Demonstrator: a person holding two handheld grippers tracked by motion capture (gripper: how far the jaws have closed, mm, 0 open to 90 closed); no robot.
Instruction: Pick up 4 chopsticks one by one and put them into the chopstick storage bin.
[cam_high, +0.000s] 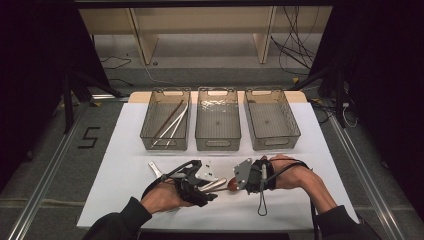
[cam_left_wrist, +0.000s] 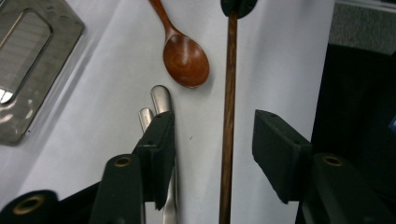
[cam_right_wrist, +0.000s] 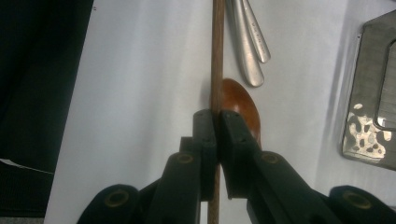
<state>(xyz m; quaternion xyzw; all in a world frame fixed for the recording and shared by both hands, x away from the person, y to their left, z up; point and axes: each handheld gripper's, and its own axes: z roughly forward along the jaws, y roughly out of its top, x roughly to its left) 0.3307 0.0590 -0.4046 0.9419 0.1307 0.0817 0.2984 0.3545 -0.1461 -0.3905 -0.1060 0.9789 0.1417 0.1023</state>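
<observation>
Passing the brown stick (cam_left_wrist: 228, 116) over the white table (cam_high: 120, 175): pinched tight in the right gripper (cam_right_wrist: 217, 122), left gripper (cam_left_wrist: 214, 140) jaws apart around it, probably squeezing shut next.

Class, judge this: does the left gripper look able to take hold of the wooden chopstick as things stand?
Probably yes. The wooden chopstick already runs between the left gripper's open jaws, untouched by either, while the right gripper pinches its far end. Nothing blocks it.

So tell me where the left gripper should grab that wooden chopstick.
Probably mid-shaft: the chopstick is a thin, straight stick already lying between the left gripper's open jaws. Close across its width there, apart from the right gripper clamped on its other end.
</observation>
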